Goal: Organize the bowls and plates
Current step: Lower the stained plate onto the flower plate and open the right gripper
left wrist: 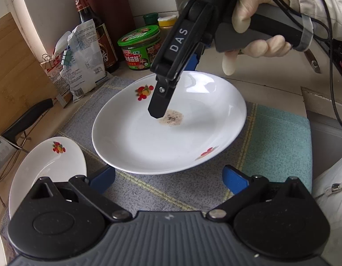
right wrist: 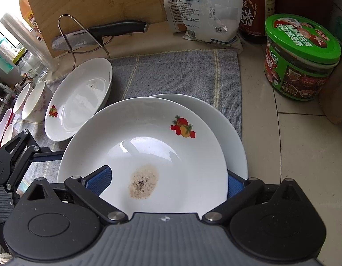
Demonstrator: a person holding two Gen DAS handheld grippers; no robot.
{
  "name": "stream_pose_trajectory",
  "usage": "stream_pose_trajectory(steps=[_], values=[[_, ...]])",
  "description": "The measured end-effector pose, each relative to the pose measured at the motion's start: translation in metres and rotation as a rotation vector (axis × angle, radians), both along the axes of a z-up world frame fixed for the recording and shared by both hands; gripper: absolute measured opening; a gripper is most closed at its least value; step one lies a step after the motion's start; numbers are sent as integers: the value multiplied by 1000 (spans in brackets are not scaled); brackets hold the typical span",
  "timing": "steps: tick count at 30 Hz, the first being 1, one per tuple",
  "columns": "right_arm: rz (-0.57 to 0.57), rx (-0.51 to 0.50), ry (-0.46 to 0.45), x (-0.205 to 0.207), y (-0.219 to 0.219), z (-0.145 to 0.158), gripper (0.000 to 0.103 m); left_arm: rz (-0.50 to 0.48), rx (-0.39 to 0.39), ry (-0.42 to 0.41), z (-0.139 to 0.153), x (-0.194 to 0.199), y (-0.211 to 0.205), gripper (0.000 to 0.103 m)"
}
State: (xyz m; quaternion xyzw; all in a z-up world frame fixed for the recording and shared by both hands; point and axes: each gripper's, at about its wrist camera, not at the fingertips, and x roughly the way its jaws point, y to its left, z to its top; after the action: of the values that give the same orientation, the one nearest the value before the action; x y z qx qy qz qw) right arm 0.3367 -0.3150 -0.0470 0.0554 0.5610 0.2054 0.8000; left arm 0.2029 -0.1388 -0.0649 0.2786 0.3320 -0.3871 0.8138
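Note:
A white plate with fruit decals and a brown stain [right wrist: 148, 146] hangs tilted over the mat, its far rim pinched by my right gripper [right wrist: 168, 181]. In the left wrist view one black finger [left wrist: 158, 102] reaches into that plate [left wrist: 148, 141] and the other stays behind the rim. A plain white plate [right wrist: 235, 137] lies under it. Another fruit-decal plate [right wrist: 78, 97] rests to the left, also seen as the plate [left wrist: 38, 166] beside my left gripper [left wrist: 168, 177]. The left gripper is open, its blue fingertips just short of the stained plate's near rim.
A grey and teal mat [left wrist: 277, 146] covers the counter. Two white bowls [right wrist: 31, 102] stand at the far left. A knife on a wire rack [right wrist: 98, 33], a bamboo board [right wrist: 93, 2], a salt bag [right wrist: 215, 11], bottles and a green-lidded jar [right wrist: 301, 57] line the back.

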Motion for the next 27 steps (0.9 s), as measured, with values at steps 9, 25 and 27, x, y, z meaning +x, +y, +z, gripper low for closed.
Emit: stream_pose_trajectory(steps=[9, 25, 27], values=[[8, -58, -15, 1, 10, 1, 103, 44, -23, 14, 3, -2, 2, 102], [34, -130, -4, -17, 13, 9, 103, 29, -27, 24, 2, 0, -1, 102], [31, -135, -2, -18, 13, 10, 103, 34, -29, 31, 3, 1, -1, 102]])
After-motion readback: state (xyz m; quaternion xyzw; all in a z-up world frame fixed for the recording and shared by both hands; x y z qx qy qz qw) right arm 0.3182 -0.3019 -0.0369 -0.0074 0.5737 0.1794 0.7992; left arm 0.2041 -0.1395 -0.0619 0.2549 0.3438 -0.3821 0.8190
